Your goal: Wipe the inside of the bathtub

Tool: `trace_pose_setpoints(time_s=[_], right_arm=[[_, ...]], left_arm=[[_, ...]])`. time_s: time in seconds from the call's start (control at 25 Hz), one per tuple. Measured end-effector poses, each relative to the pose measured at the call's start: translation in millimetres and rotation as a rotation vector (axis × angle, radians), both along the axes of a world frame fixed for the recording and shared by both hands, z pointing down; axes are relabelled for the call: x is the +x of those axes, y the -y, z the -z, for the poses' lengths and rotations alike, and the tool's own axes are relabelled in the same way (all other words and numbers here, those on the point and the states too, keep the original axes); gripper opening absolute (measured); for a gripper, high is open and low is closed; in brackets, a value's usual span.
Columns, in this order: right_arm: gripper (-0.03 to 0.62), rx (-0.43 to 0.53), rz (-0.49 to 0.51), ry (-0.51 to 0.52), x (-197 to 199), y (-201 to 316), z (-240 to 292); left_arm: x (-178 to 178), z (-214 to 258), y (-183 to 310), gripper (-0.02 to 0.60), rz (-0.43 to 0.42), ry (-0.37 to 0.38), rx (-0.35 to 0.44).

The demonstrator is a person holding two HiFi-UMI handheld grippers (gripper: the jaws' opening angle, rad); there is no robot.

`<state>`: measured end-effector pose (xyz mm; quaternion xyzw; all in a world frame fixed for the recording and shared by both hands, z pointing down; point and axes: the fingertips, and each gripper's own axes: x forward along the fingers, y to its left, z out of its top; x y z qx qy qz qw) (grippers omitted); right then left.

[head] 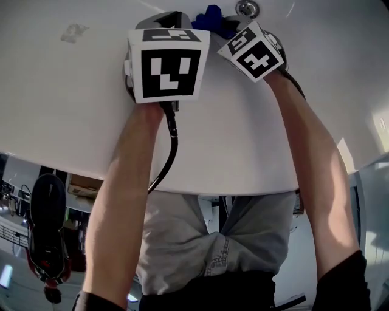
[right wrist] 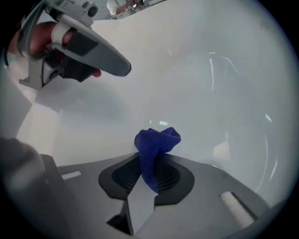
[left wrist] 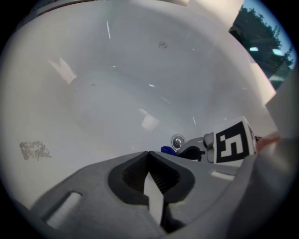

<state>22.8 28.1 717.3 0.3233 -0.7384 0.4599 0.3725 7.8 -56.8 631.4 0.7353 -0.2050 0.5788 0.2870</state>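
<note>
The white bathtub (head: 73,115) fills the head view, with its metal drain (head: 246,8) at the top. My right gripper (head: 228,25) reaches toward the drain and is shut on a dark blue cloth (head: 209,14). In the right gripper view the cloth (right wrist: 156,142) bunches out of the closed jaws, close to the tub wall (right wrist: 210,93). My left gripper (head: 170,17) hovers just left of it, shut with nothing between its jaws (left wrist: 148,155). From the left gripper view I see the drain (left wrist: 177,141), a bit of cloth (left wrist: 167,150) and the right gripper (left wrist: 205,145).
A faint grey smudge (head: 73,31) marks the tub surface at the upper left, also visible as a smudge (left wrist: 33,150) in the left gripper view. The tub rim (head: 213,182) curves in front of the person's legs. A dark shoe (head: 47,231) lies on the floor outside.
</note>
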Motion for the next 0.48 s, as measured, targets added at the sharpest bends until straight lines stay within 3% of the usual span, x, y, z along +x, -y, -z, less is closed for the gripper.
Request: trace_pose_setpoints(time_s=[0.16,0.48], right_arm=[[0.083,-0.038,0.069,-0.015,-8.1,-10.7,-17.8],[0.083,-0.038,0.156,-0.016,-25.1,-18.5,-21.5]], left_arm=[[-16.1,-3.2,-1.6,0.002,0.094,0.025,-0.035],[-19.7,-8.6,-6.0,0.002,0.086,0.057,-0.043]])
